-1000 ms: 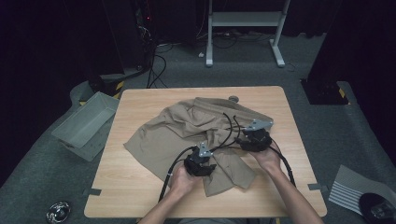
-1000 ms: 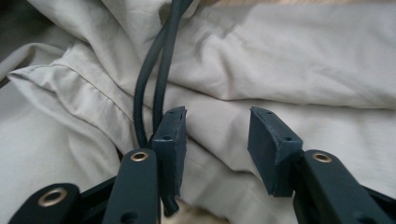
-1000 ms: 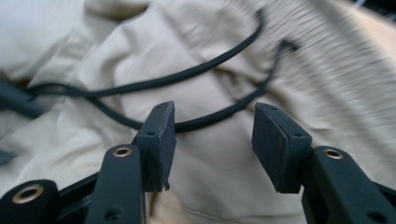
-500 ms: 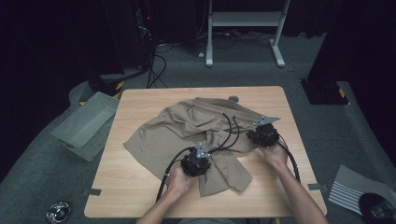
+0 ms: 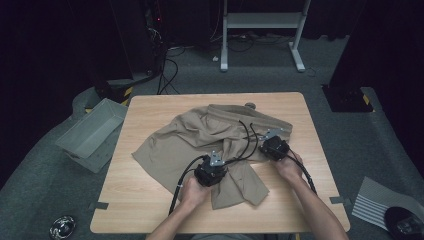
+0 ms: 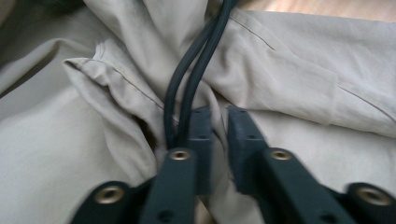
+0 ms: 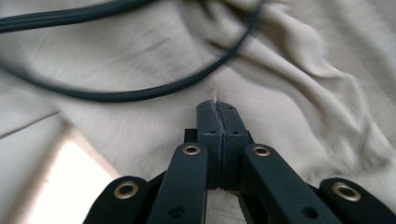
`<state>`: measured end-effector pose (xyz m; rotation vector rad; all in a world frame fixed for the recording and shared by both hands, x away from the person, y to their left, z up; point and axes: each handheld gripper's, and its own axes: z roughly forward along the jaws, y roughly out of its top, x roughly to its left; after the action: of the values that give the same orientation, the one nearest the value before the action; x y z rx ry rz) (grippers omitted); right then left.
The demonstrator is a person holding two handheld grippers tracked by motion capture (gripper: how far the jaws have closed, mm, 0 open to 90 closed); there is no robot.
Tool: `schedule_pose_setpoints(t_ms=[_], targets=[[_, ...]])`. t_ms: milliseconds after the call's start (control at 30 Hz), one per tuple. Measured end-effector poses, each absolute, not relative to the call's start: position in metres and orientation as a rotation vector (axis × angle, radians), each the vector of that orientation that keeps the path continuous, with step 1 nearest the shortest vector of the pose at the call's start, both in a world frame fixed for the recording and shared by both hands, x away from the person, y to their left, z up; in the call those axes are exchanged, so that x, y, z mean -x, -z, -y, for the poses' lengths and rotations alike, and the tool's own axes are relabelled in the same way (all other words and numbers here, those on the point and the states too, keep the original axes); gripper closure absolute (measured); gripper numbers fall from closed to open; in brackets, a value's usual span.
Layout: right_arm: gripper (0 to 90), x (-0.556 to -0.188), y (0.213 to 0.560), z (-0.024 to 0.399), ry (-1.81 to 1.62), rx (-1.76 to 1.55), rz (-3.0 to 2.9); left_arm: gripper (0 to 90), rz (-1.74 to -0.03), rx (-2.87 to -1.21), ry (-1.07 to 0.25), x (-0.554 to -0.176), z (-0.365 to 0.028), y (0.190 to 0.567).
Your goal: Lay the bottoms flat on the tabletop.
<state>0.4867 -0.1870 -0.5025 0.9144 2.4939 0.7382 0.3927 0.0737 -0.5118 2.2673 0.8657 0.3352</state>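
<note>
A tan garment (image 5: 200, 137) lies crumpled on the wooden table (image 5: 145, 210). My left gripper (image 5: 211, 171) rests on its front part, near a flap that reaches toward the table's front edge. In the left gripper view the left gripper (image 6: 219, 112) has just been closing, and a raised fold of the cloth (image 6: 116, 88) is pinched between its pads. My right gripper (image 5: 274, 148) sits on the garment's right side. Its jaws (image 7: 217, 105) have just closed tight, with a thin sliver of cloth (image 7: 289, 93) at the tips. Black cables (image 6: 191, 70) trail across the fabric.
A grey bin (image 5: 90, 132) stands on the floor left of the table. A white metal stand (image 5: 262, 30) is behind the table, dark equipment at back left. A striped mat (image 5: 375, 202) lies on the floor at right. A small round object (image 5: 249, 105) sits near the garment's far edge.
The right gripper has shifted slightly and sunk onto the cloth. The left hand has kept its place on the garment.
</note>
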Motion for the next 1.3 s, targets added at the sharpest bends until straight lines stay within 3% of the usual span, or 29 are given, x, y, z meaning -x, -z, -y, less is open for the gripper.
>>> schedule_pose_setpoints(t_ms=[267, 300, 400, 433, 567, 833, 933, 1100, 1233, 1300], targets=[[89.0, -0.52, 0.498, 0.234, -0.751, -1.275, -2.311, 86.9, -0.82, -2.293, -0.291, -0.38, -0.085, 0.509], [86.3, -0.522, 0.502, 0.237, -0.764, -1.304, -2.32, 84.1, -0.819, -2.284, -0.293, -0.38, -0.086, 0.508], [62.8, -0.516, 0.5, 0.237, -0.83, -1.323, -2.297, 64.0, -0.833, -2.231, -0.324, -0.381, -0.091, 0.503], [59.1, -0.512, 0.497, 0.236, -0.84, -1.312, -2.292, 59.6, -0.847, -2.217, -0.342, -0.383, -0.092, 0.5], [55.5, -0.486, 0.479, 0.226, -0.91, -1.206, -2.275, 50.8, -0.878, -2.196, -0.4, -0.392, -0.096, 0.488], [54.8, -0.451, 0.483, 0.196, -0.891, -1.063, -2.418, 48.9, -1.036, -2.188, -0.443, -0.422, -0.102, 0.489], [56.9, -0.45, 0.495, 0.193, -0.87, -1.084, -2.456, 55.0, -1.042, -2.23, -0.423, -0.431, -0.099, 0.495], [88.8, -0.446, 0.507, 0.2, -0.837, -1.041, -2.503, 80.5, -1.04, -2.275, -0.405, -0.436, -0.099, 0.506], [90.0, -0.45, 0.505, 0.213, -0.742, -0.994, -2.483, 89.8, -1.039, -2.288, -0.415, -0.432, -0.105, 0.504], [90.0, -0.459, 0.504, 0.225, -0.692, -1.029, -2.456, 89.9, -1.036, -2.292, -0.406, -0.43, -0.108, 0.505]])
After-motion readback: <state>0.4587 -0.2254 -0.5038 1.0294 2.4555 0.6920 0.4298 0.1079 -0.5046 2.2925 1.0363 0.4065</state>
